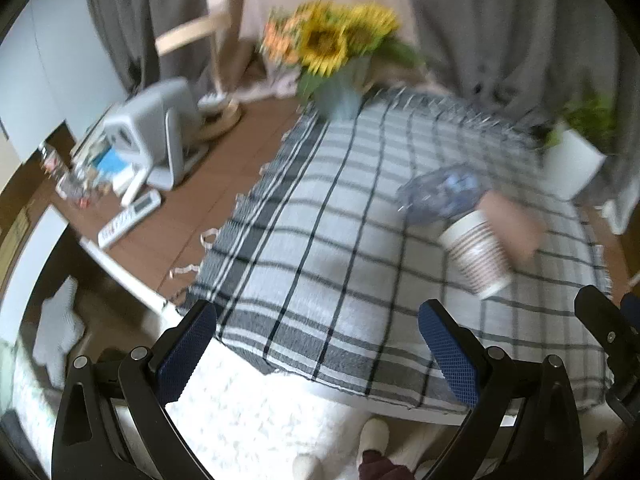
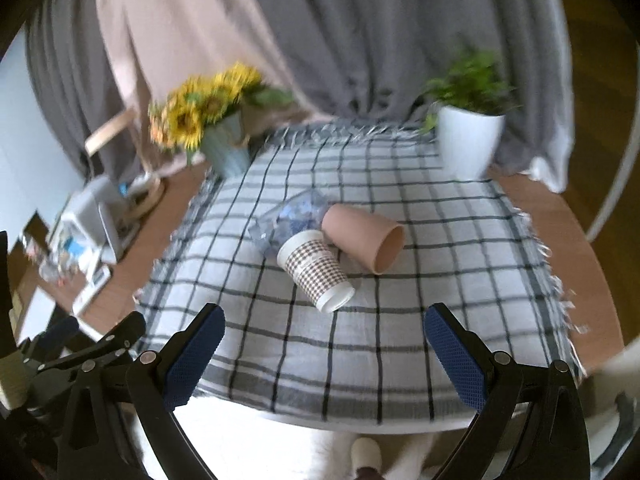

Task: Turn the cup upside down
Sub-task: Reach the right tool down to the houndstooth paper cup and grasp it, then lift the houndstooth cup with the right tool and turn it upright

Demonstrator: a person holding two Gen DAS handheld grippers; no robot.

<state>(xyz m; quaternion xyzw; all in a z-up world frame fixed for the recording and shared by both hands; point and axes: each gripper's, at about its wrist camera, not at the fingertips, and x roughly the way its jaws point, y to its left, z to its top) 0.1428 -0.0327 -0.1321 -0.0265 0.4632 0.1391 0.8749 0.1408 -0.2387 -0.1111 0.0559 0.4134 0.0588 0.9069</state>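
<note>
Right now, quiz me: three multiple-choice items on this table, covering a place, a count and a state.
1. The sunflower vase stands at which corner of the checked cloth? A far left B far right C near right
2. How many cups lie on the cloth? A one B two C three
3. The right hand-held gripper is: A shut on a cup B open C out of view

A: the white plant pot takes far right.
B: patterned paper cup, pink cup; the crumpled clear plastic is unclear.
B: fingers spread, nothing between.
</note>
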